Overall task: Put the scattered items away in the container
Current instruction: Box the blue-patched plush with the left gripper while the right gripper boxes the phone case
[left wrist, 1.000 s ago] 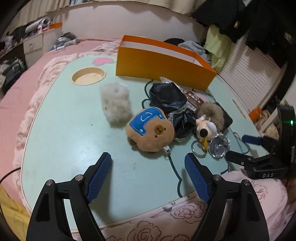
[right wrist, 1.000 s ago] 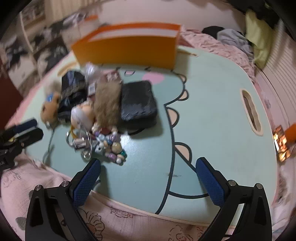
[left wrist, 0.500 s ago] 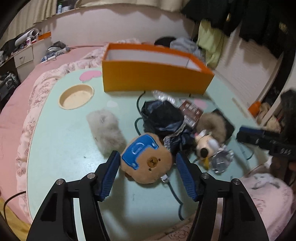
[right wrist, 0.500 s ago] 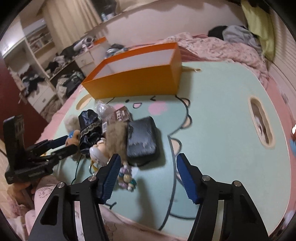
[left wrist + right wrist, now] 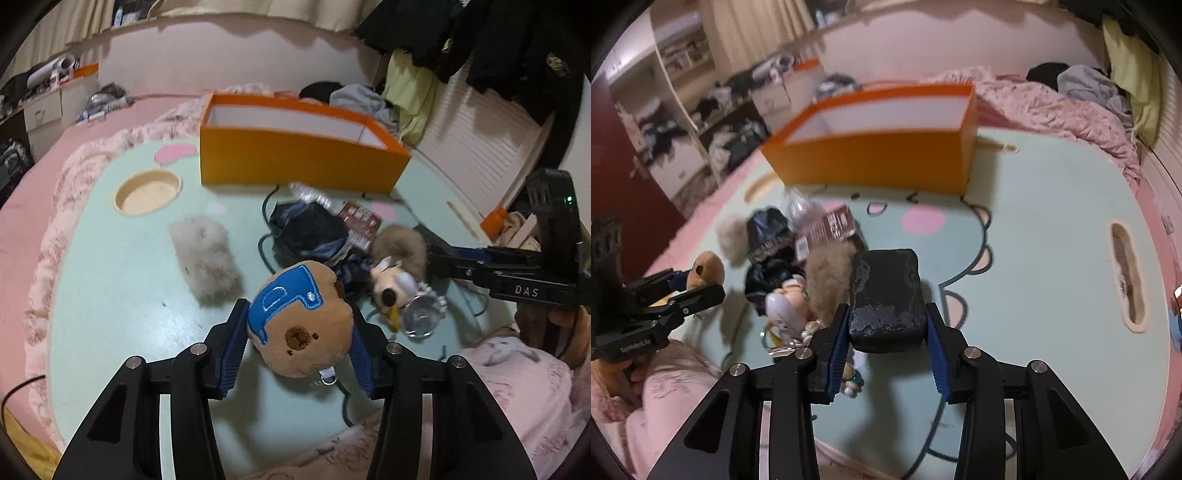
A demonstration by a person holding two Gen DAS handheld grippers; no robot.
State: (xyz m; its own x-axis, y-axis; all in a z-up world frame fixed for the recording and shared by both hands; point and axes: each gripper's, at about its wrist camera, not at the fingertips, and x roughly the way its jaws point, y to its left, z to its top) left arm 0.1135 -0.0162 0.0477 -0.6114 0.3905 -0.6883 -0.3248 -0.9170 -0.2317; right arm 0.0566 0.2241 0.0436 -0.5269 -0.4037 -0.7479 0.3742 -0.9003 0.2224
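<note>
My left gripper (image 5: 299, 343) is shut on a brown bear plush (image 5: 299, 317) with a blue patch, held over the mint table (image 5: 110, 295). My right gripper (image 5: 886, 339) is shut on a black pouch (image 5: 886, 295). The open orange box (image 5: 295, 158) stands at the table's far side; it also shows in the right wrist view (image 5: 879, 155). A pile lies between: a black bag (image 5: 310, 232), a brown packet (image 5: 360, 218), a tan fur piece (image 5: 402, 247), a small doll keychain (image 5: 388, 288) and beads (image 5: 849, 384). A grey fur piece (image 5: 207, 258) lies apart on the left.
The table has a round cup recess (image 5: 147, 192) at the left and a slot handle (image 5: 1126, 277) at the right. Pink bedding (image 5: 1052, 107) surrounds the table. Clothes (image 5: 362, 99) are heaped behind the box. A dark cable (image 5: 343, 402) runs over the table's near edge.
Both grippers moved forward and closed: the left onto the bear plush, the right onto the black pouch. Both were open and empty a second ago.
</note>
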